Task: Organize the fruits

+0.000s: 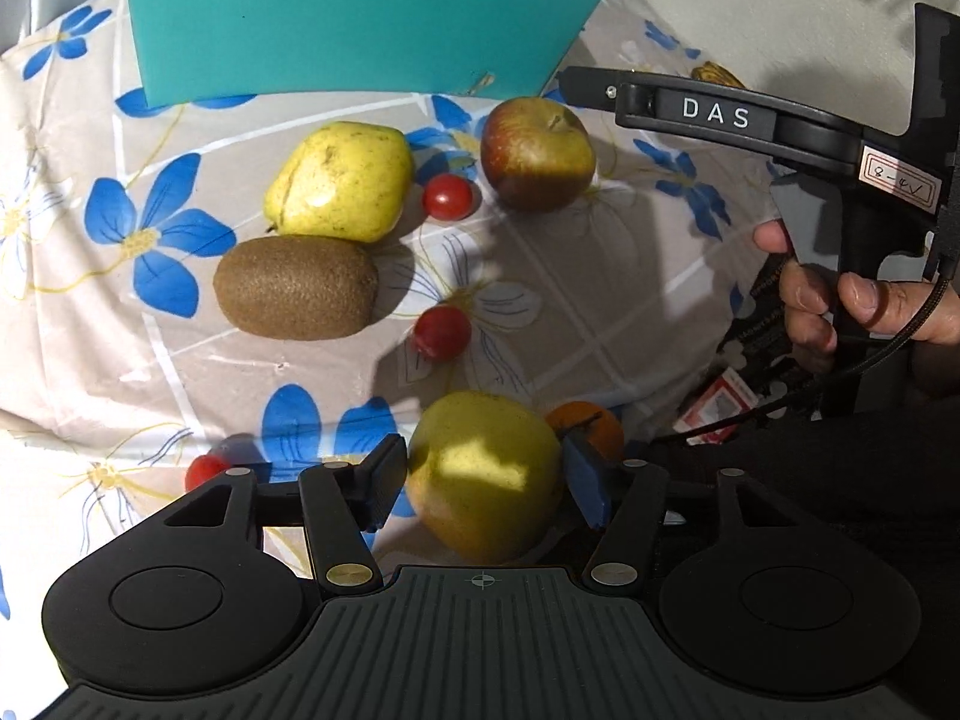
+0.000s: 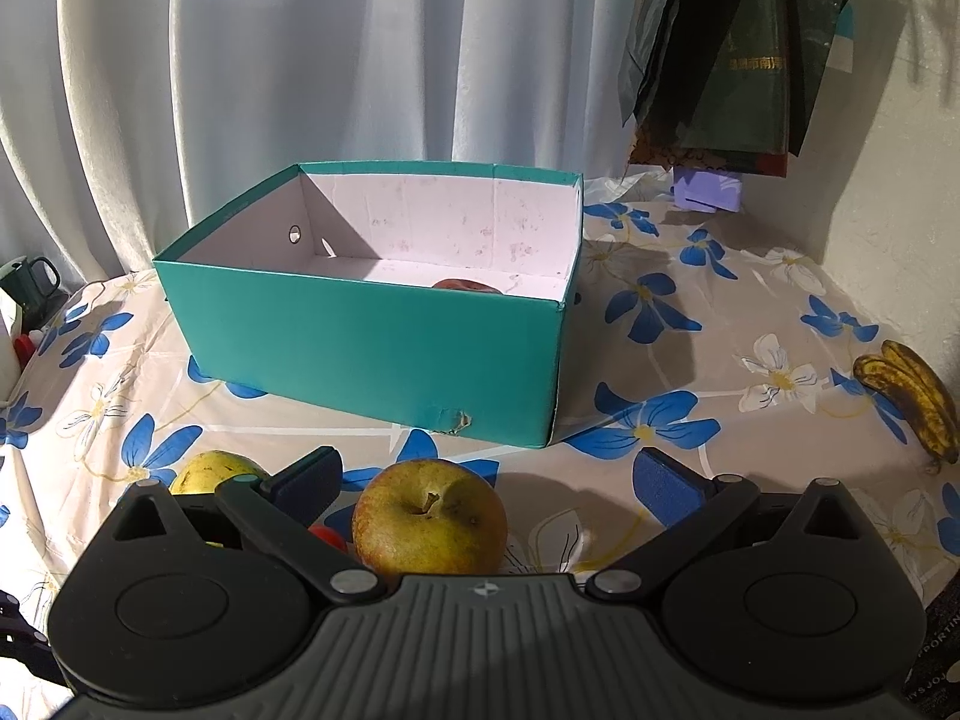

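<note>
My left gripper (image 1: pixel 483 483) has its blue pads on both sides of a yellow-green apple (image 1: pixel 483 474) on the flowered cloth; I cannot tell whether they press it. Beyond lie a kiwi (image 1: pixel 296 286), a yellow pear (image 1: pixel 339 181), a red-green apple (image 1: pixel 537 153) and cherry tomatoes (image 1: pixel 447 197). My right gripper (image 2: pixel 489 489) is open, hovering over that red-green apple (image 2: pixel 429 519) with wide gaps at both pads. The teal box (image 2: pixel 372 348) stands behind, a reddish fruit (image 2: pixel 465 286) inside.
An orange (image 1: pixel 591 429) sits right behind the left gripper's right pad. A spotted banana (image 2: pixel 912 402) lies at the table's right edge. Dark bags (image 2: pixel 738 42) hang at the back right, a curtain behind the box, a green mug (image 2: pixel 30 282) at far left.
</note>
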`<state>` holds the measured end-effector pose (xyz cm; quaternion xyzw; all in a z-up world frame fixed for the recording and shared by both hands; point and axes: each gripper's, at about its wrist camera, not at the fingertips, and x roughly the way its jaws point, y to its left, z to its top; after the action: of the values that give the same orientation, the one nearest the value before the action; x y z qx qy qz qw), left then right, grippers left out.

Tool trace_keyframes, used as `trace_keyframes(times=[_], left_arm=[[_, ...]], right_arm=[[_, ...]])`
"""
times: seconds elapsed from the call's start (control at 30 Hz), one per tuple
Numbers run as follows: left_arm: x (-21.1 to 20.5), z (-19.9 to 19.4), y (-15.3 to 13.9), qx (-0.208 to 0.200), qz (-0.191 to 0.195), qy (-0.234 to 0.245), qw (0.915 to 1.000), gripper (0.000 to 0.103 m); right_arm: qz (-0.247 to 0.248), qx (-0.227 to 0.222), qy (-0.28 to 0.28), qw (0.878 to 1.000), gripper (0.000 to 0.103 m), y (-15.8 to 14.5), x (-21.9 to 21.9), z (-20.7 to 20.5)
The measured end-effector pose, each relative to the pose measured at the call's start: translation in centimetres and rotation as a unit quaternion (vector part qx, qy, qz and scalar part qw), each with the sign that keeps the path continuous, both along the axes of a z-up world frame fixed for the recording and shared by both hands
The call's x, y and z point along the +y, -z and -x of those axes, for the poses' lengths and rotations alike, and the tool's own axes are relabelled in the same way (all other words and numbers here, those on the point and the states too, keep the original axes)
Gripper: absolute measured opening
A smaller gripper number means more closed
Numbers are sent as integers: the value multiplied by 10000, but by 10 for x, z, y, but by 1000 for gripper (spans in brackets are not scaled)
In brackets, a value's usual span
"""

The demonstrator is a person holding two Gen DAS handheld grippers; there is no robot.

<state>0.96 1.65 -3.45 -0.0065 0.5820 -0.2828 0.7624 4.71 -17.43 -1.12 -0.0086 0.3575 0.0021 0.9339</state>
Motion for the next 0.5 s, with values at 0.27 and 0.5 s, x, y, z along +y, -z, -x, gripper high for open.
trace_keyframes(times=[0.27,0.5], left_arm=[[-16,-5,15,252,-43,159,9995,70],[-18,-9,18,189,58,83,9998,69]], right_arm=[[-28,-51,-14,10000,103,-1,-1,1],[-60,-58,-72,9999,103,0,-2,-4]])
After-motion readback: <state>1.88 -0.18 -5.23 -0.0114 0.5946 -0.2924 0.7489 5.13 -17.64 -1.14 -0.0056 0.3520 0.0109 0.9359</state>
